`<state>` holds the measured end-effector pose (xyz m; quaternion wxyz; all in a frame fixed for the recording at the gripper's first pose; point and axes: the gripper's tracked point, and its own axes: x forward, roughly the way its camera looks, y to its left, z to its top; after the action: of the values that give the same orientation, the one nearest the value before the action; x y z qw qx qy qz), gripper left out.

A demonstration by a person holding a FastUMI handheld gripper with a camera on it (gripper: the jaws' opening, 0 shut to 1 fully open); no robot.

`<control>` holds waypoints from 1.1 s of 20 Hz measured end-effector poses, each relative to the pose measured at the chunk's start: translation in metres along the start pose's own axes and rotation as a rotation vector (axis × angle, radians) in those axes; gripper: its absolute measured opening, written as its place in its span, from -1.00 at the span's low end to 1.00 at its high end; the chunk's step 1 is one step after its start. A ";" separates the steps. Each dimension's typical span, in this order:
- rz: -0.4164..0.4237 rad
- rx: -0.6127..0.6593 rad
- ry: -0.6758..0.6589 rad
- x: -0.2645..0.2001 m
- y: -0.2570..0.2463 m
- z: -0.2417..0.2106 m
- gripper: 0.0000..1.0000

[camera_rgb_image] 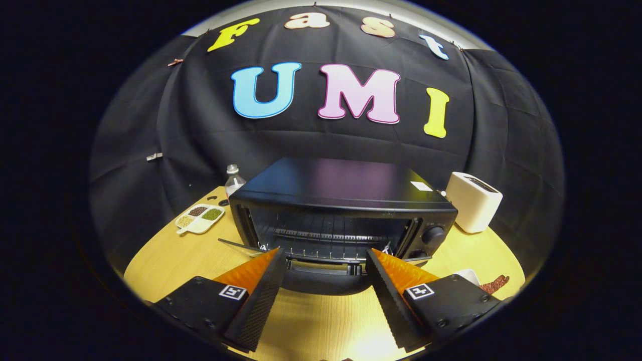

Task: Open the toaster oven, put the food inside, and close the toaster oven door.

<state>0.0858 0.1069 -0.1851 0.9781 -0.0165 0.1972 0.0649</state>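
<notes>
A black toaster oven stands on the round wooden table, straight ahead of my fingers. Its glass door is swung down towards me, lying nearly flat, and the wire rack inside is bare. My gripper is open, with nothing held. Its two fingertips sit wide apart over the lowered door, one on each side of the door's front edge. A brown piece of food lies by a white plate, to the right of the right finger and partly hidden by it.
A cream pop-up toaster stands to the right of the oven. On the oven's left are a clear water bottle and a white divided dish of grains. The oven's control knobs face me on its right side.
</notes>
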 end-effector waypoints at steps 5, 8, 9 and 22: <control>0.041 -0.087 0.104 -0.024 0.005 -0.049 0.96; 0.069 -0.151 0.102 -0.029 0.008 -0.067 1.00; 0.071 -0.137 0.121 -0.032 0.006 -0.077 1.00; 0.110 0.038 0.240 -0.061 -0.015 -0.086 0.97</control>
<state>-0.0009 0.0795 -0.2406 0.9426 0.0053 0.3145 0.1124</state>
